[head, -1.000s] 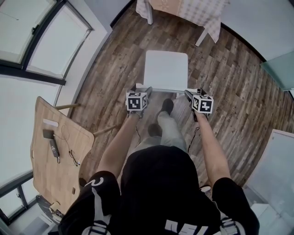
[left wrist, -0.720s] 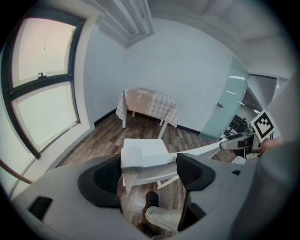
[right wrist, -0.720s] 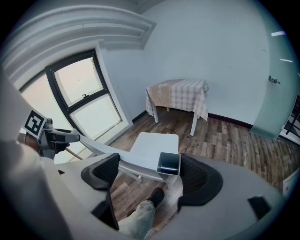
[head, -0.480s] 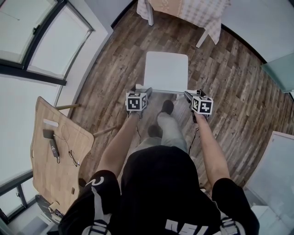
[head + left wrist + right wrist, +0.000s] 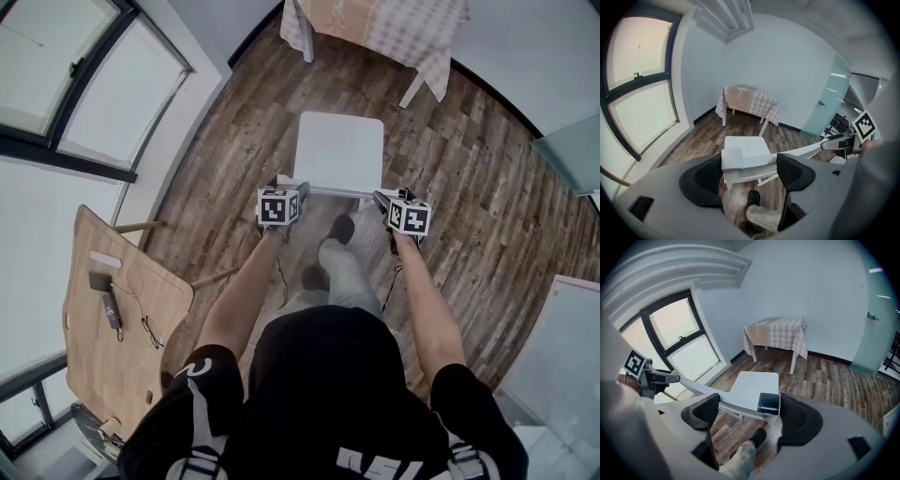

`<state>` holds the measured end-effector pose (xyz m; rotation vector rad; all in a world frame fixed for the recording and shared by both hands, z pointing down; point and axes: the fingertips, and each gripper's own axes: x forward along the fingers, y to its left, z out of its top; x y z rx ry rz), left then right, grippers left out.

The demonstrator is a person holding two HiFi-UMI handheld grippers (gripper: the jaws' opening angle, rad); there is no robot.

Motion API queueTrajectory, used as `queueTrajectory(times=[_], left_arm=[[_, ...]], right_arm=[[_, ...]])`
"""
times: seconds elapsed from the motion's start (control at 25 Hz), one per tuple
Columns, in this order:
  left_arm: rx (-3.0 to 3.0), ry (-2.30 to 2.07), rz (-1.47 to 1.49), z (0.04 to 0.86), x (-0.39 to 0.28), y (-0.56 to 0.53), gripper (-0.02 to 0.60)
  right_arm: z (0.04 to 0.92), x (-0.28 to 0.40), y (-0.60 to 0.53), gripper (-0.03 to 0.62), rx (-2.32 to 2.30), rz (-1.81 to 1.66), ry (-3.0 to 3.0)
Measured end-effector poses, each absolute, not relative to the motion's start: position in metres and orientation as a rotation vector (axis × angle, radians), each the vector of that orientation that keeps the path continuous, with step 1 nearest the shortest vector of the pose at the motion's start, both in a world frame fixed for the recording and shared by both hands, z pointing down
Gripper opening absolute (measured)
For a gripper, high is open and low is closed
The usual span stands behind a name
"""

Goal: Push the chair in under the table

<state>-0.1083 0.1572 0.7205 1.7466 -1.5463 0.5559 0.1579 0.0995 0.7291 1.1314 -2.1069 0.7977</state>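
A white chair point(image 5: 339, 150) is seen at the centre of the frame on a wood floor point(image 5: 469, 159), set apart from the cloth-covered desk point(image 5: 394, 23) at the top edge. The left tongs point(image 5: 298, 186) and right tongs point(image 5: 381, 196) are held released, with one end of the chair's back rail caught between each spread pair of jaws.

One white square-seated chair point(image 5: 339, 150); one checked-cloth table point(image 5: 398, 26); one pale wooden board point(image 5: 127, 323); two grippers, left gripper point(image 5: 297, 187) and right gripper point(image 5: 382, 198).
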Motion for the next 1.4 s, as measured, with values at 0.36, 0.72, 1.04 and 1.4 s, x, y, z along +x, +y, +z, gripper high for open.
queueTrajectory(times=[0.36, 0.72, 1.04, 1.4], left_arm=[[1.768, -1.555, 0.531, 0.702, -0.118, 0.112, 0.365], [1.774, -1.555, 0.517, 0.696, -0.119, 0.101, 0.365], [1.768, -1.552, 0.518, 0.701, -0.118, 0.109, 0.365], [1.770, -1.547, 0.521, 0.705, -0.115, 0.116, 0.365]], right_arm=[[0.711, 0.148, 0.055, 0.417, 1.135, 0.805, -2.111], [0.705, 0.146, 0.044, 0.417, 1.134, 0.805, -2.127], [0.709, 0.147, 0.052, 0.418, 1.127, 0.808, -2.124], [0.714, 0.150, 0.059, 0.419, 1.115, 0.824, -2.111]])
